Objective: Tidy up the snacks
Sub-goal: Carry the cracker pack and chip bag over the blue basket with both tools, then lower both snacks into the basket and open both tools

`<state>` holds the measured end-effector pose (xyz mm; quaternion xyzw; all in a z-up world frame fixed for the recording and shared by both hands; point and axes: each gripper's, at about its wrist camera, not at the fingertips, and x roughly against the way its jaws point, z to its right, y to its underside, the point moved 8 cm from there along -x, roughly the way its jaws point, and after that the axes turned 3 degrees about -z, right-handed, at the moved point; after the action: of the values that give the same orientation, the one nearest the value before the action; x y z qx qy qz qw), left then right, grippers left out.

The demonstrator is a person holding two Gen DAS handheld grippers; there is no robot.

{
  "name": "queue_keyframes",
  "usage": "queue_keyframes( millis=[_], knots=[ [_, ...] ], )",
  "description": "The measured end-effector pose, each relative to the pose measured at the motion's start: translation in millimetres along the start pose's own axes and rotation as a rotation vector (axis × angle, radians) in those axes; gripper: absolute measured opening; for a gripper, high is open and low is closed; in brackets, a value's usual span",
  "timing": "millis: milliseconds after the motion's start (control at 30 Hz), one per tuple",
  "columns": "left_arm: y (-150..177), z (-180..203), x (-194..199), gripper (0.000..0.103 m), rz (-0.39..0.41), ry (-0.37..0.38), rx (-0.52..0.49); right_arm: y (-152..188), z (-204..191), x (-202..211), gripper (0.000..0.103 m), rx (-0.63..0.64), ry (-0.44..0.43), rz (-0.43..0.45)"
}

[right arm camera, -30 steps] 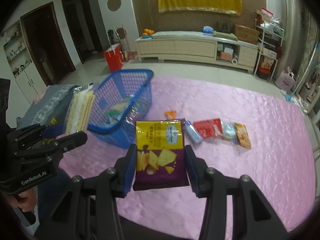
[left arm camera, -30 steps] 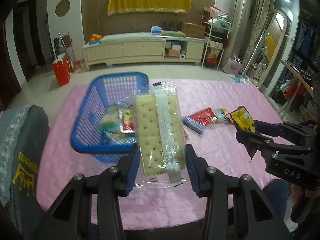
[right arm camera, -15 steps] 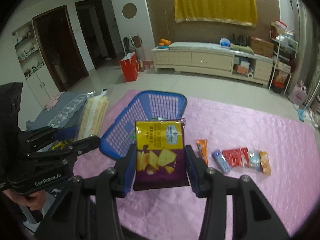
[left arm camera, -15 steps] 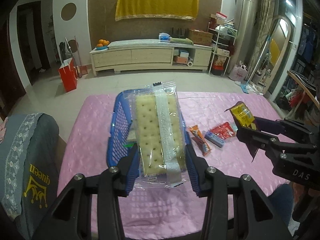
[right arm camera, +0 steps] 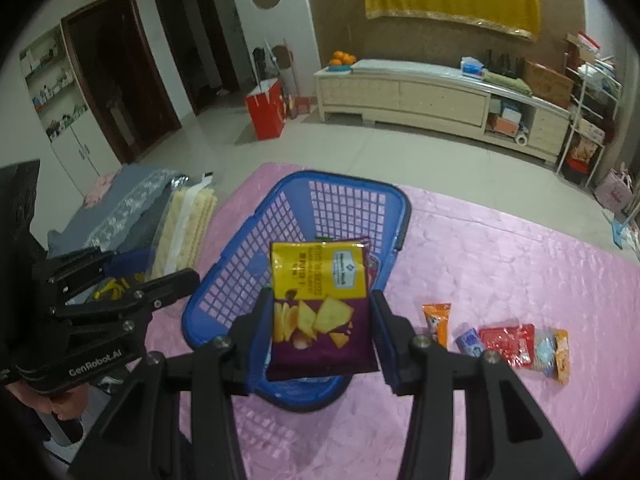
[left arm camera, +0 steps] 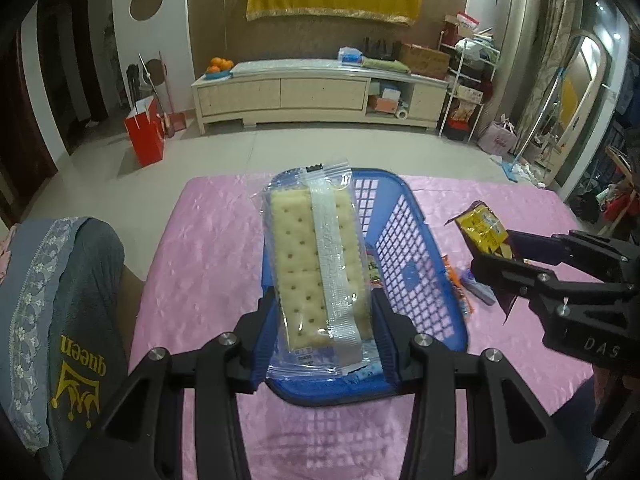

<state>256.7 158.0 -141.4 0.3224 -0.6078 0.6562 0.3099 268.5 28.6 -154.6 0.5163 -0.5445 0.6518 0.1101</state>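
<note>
Left wrist view: the left hand-held gripper (left arm camera: pixel 322 320) is clamped on a clear-wrapped cracker pack (left arm camera: pixel 316 264), held right over the blue basket (left arm camera: pixel 408 264), which already has a snack or two inside, so that drop looks close.

Right wrist view: the right hand-held gripper (right arm camera: pixel 320 328) is clamped on a yellow-and-purple chip bag (right arm camera: pixel 320 304) above the same basket, while an orange packet (right arm camera: pixel 437 318), a small blue one (right arm camera: pixel 469 340), a red one (right arm camera: pixel 507 343) and another orange one (right arm camera: pixel 561 354) sit on the pink tabletop (right arm camera: pixel 500 264), so I'd guess we're around halfway.

Black tongs (left arm camera: pixel 323 332), blue pads (left arm camera: pixel 385 340)
</note>
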Motion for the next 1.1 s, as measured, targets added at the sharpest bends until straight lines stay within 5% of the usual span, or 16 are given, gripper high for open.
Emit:
queue_keyframes(
  millis=[500, 767, 967, 1100],
  knots=[
    [-5.1, -10.7, -57.0, 0.043, -0.056, -0.003, -0.053, -4.9, -1.3, -58.5, 0.051, 0.030, -0.036, -0.102],
    [-11.3, -18.7, -51.1, 0.078, -0.020, 0.016, -0.031, -8.4, 0.9, -58.0, 0.052, 0.029, -0.003, -0.092],
    [-4.5, -30.0, -45.8, 0.079, -0.034, 0.007, -0.015, -9.3, -6.0, -61.5, 0.079, 0.067, 0.024, -0.116],
    [2.0, -33.6, -39.1, 0.079, -0.038, -0.004, -0.001, -8.0, -2.9, -56.2, 0.086, 0.058, 0.026, -0.116]
  ],
)
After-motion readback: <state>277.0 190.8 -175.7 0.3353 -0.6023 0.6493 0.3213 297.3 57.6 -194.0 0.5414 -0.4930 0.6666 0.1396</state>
